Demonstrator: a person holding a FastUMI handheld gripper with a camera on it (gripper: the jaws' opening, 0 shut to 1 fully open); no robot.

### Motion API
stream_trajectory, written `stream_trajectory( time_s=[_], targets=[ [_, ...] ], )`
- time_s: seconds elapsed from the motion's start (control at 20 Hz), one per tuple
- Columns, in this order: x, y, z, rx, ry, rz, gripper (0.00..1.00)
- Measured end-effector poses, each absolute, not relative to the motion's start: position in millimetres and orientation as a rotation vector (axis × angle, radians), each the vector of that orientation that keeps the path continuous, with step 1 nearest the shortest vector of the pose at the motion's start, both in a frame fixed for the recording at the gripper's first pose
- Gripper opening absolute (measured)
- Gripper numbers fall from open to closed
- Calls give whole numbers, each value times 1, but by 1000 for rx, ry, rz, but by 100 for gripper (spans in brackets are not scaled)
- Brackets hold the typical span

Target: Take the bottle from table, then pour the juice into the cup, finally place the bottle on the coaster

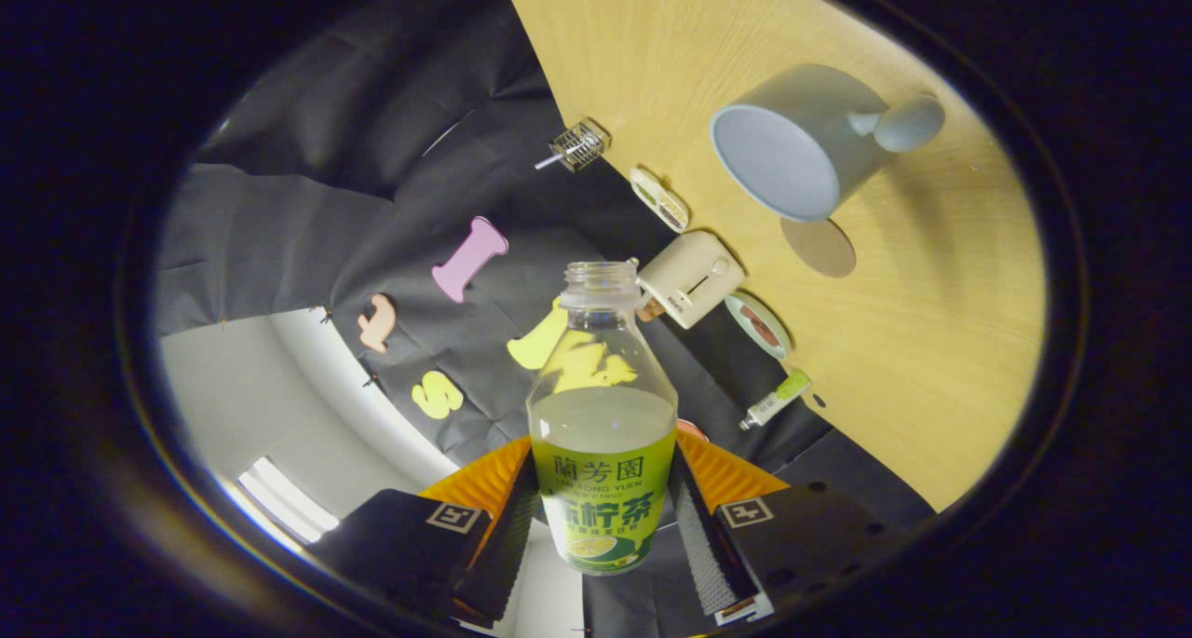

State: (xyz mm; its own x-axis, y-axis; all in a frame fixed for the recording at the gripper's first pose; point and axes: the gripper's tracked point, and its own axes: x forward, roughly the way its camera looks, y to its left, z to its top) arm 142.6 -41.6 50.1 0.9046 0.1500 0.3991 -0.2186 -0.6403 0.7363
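A single fisheye view is given from a camera mounted on the gripper (pixel 603 517), aimed forward along its two fingers (pixel 507 536). The bottle (pixel 602 414) is seen very close, clamped between both fingers. The view is rolled steeply, so the tabletop (pixel 931 340) stands tilted beyond the bottle, seen from farther off. The cup (pixel 792 144) is seen beyond the bottle, its mouth facing the camera.

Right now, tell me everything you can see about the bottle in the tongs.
The bottle is clear, looks like plastic, with a green and yellow label round its lower body. Its cap is off, the threaded mouth open. Pale cloudy juice fills it to about the shoulder. The tongs are shut on it, one finger pressing each side of the label. It is held off the table, its mouth short of the cup.
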Motion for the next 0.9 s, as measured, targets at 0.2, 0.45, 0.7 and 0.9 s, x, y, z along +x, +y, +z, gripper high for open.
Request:
stream_trajectory(
  time_s=[0.2, 0.45, 0.7, 0.9],
  targets=[
    [140, -35, 45, 2163, -22, 573, 78],
    [147, -50, 40, 2015, -69, 526, 78],
    [157, -58, 29, 1822, -46, 486, 78],
    [158, -69, 31, 1704, -30, 470, 78]
  ],
)
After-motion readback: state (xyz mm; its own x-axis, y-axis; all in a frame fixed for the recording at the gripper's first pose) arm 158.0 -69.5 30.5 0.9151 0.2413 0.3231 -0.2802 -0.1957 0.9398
